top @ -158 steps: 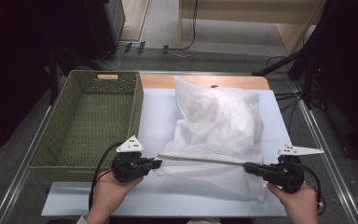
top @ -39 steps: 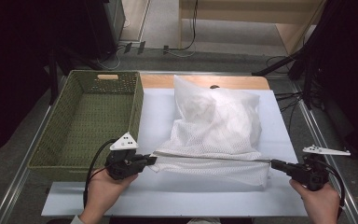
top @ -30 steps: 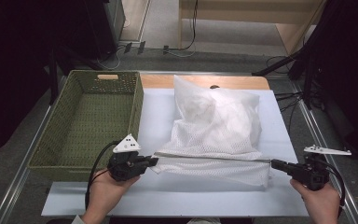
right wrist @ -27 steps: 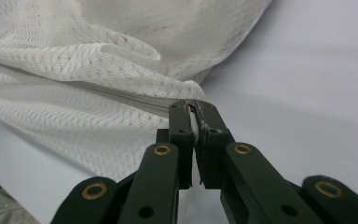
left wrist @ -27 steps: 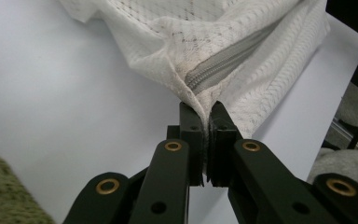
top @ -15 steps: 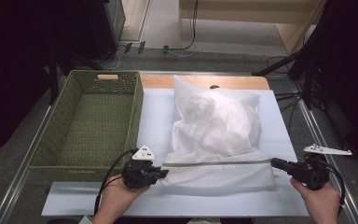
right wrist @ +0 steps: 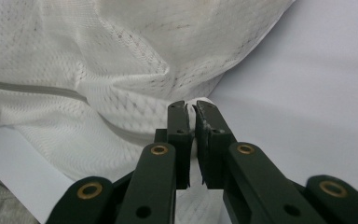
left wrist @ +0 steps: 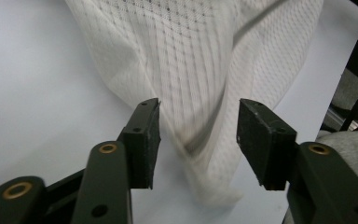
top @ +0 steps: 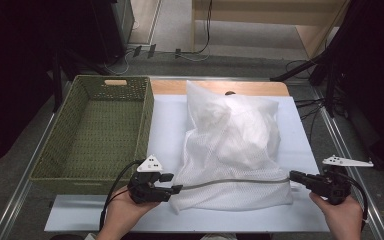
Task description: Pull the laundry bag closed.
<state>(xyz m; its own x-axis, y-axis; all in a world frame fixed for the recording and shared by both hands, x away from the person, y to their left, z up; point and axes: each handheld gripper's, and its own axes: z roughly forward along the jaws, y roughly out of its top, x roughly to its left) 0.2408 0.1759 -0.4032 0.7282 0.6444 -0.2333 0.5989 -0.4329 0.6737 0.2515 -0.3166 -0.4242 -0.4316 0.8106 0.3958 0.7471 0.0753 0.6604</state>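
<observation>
One white mesh bag (top: 232, 150) on the table (top: 305, 220), beside one green basket (top: 95, 130). Two grippers: left gripper (left wrist: 198, 135) jaws just opening, bag corner loose between; right gripper (right wrist: 193, 114) pinches opposite corner.

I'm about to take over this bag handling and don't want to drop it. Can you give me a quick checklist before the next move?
1. Right hand-held gripper clamped on the corner of the mesh bag: ok.
2. Left hand-held gripper gripping the bag: not ok; its jaws have just been opening, with the mesh loose between them.
3. Zipper closed along its length: cannot tell.
4. Green basket empty: ok.
5. Bag fully on the white table sheet: ok.
</observation>
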